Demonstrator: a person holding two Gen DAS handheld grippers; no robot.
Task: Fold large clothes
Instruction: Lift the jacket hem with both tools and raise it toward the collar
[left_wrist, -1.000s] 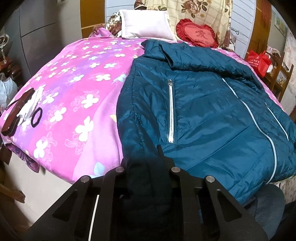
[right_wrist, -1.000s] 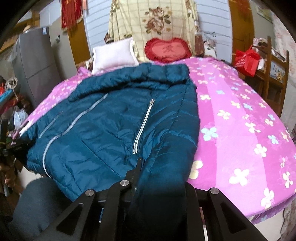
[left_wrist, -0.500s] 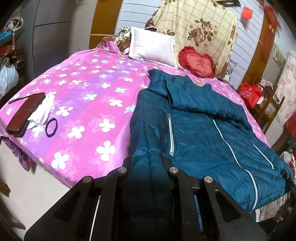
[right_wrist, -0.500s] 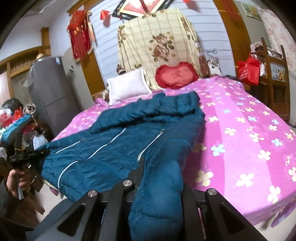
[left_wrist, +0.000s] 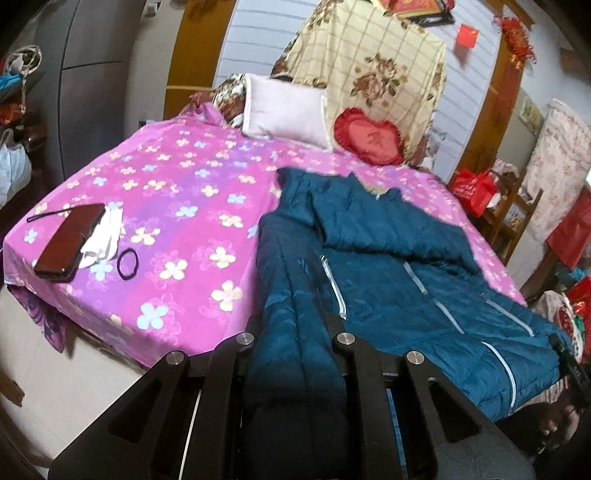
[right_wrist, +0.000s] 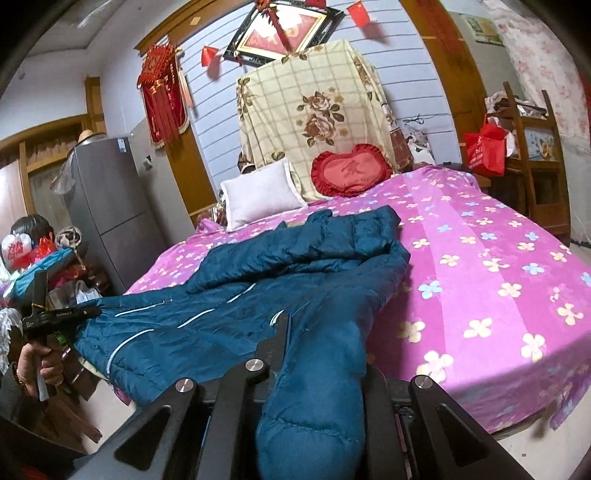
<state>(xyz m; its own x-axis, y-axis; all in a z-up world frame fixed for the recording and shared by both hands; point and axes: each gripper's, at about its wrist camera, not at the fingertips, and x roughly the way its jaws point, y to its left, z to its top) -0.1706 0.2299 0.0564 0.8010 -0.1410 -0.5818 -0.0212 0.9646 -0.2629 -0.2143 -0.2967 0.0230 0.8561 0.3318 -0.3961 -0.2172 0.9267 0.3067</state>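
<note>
Pink flowered bedspread (left_wrist: 177, 229) bears the blue jacket (left_wrist: 406, 266), unfolded toward twelve o'clock — left gripper (left_wrist: 295, 354) and right gripper (right_wrist: 314, 373) each pinch a bottom corner, folding barely begun.

dim indoor light, soft and even, through my two fisheye lenses

both my views bend hard at the rims, with black vignette in the corners and straight wall planks curving. my black gripper frames sit dark and nearly featureless at the bottom. the jacket (left_wrist: 388, 266) sleeve close to each lens is shadowed and soft, its sheen faint. the pink bedspread (right_wrist: 480, 280) reads brightest; the left view smears slightly, and the room's far edges turn murky.
</note>
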